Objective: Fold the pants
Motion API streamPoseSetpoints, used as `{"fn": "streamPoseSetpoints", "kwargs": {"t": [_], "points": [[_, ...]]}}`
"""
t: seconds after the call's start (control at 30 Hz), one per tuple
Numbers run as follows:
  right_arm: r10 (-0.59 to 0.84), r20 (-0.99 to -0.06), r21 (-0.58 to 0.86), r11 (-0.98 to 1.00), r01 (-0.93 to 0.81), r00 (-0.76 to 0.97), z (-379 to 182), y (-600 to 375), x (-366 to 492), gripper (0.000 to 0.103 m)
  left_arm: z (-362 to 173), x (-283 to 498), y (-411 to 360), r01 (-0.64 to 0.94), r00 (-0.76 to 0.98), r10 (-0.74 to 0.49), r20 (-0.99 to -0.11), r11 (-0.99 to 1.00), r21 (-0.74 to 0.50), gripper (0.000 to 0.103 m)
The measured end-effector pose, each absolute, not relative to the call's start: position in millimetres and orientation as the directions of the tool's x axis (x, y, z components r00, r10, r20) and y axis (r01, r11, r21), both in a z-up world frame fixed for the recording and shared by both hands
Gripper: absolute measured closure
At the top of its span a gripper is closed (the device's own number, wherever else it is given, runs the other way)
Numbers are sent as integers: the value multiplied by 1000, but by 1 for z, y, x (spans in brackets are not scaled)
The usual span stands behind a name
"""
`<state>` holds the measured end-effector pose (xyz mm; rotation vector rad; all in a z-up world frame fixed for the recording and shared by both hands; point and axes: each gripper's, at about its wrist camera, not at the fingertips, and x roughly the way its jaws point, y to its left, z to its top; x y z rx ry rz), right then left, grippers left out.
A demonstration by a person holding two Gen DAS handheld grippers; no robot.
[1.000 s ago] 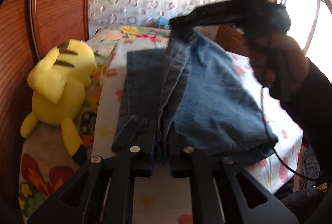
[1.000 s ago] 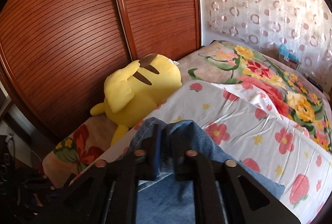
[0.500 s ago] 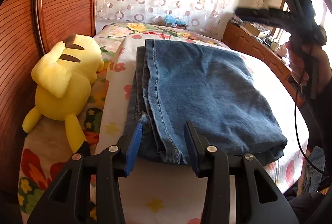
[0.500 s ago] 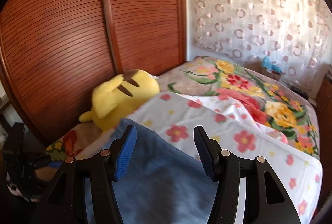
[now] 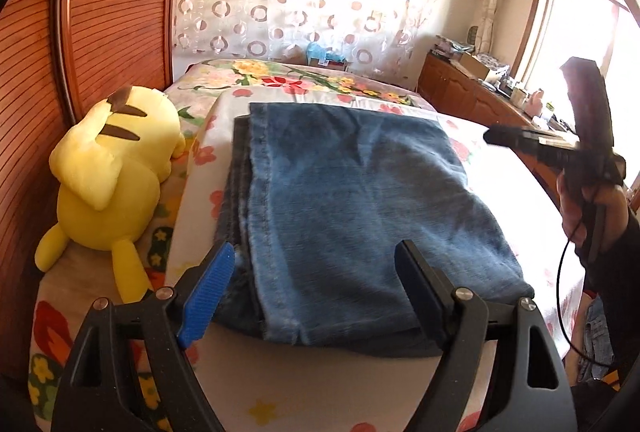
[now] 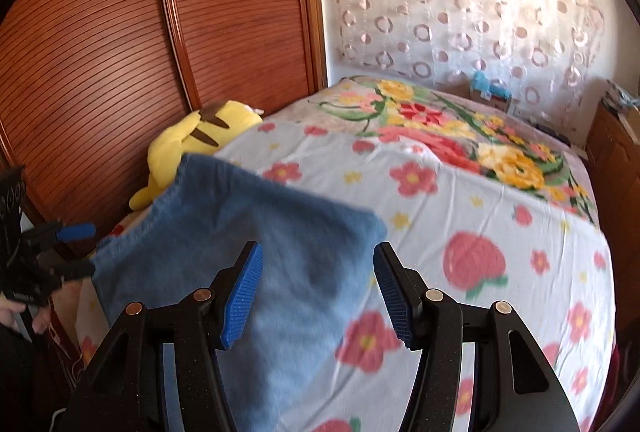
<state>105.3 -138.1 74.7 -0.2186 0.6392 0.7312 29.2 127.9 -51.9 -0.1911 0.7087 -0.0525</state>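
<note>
The folded blue denim pants (image 5: 360, 208) are lying flat on the flowery white bed sheet (image 5: 320, 384), long side running away from the left gripper (image 5: 316, 292). Its jaws have just been opening and are gaping wide, holding nothing. The right gripper (image 6: 318, 292) is open too, hanging over the pants' near edge, so both are close.

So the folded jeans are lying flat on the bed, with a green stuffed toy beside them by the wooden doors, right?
Not quite: the stuffed toy is yellow, as the left wrist view shows. The folded jeans do lie flat on the bed, with the toy beside them by the wooden doors.
</note>
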Motion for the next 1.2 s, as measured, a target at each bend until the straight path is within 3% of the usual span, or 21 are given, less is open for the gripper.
{"fn": "streamPoseSetpoints", "kwargs": {"t": [0.5,1.2], "points": [[554,-648,129,756,-642,522,34,-162,95,44,-61,49,76,74,726,-166,-667,984,-164,20],[565,-664,161,749,-643,491,18,-142,102,41,-85,49,69,60,697,-130,-705,991,-122,20]]}}
